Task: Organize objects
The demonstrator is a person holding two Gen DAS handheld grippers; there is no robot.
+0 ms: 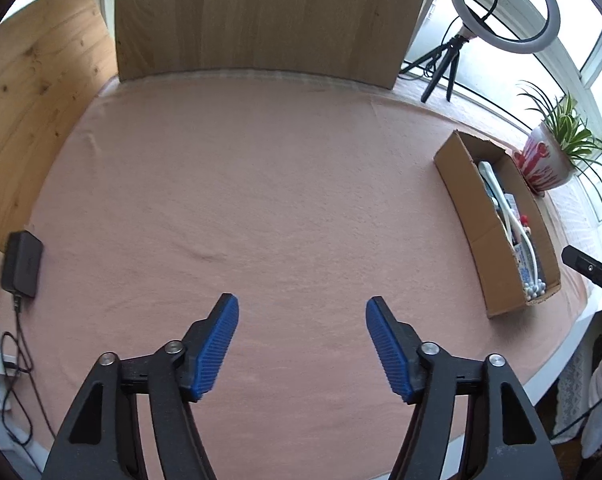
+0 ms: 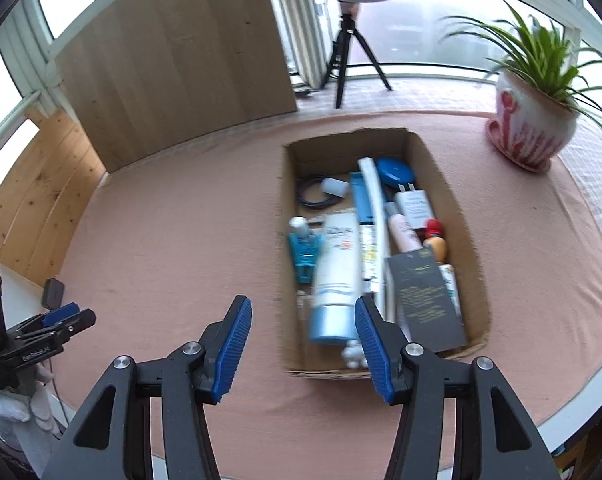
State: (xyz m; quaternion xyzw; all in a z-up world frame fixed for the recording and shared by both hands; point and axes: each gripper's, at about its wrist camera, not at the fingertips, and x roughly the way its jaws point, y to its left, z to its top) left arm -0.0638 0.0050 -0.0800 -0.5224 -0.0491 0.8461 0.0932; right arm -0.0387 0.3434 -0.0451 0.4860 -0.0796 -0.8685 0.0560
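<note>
1. Your left gripper (image 1: pixel 302 344) fills the bottom of the left wrist view, its blue-padded fingers (image 1: pixel 217 350) spread wide with nothing between them, over the bare pink tablecloth (image 1: pixel 241 184).
2. Your right gripper (image 2: pixel 303 346) sits at the bottom of the right wrist view, jaws likewise wide and empty, just short of the near end of the cardboard box (image 2: pixel 441 184).
3. You can see the box lying open-topped at centre-right of the right wrist view, filled with toiletries: a white tube with a blue cap (image 2: pixel 335 276), a dark flat carton (image 2: pixel 427 300), a white charger plug (image 2: pixel 415 206), a pink bottle (image 2: pixel 403 234), a blue round case (image 2: pixel 395 172) and a coiled dark cable (image 2: pixel 315 194).
4. You'll find the same box (image 1: pixel 467 208) at the right edge of the left wrist view, well apart from the left gripper.
5. Behind the box, at upper right, stand a potted plant (image 2: pixel 529 120) and a ring light on a tripod (image 2: pixel 351 40).
6. At the left edge of the left wrist view a black power adapter (image 1: pixel 21 264) rests on the cloth.
</note>
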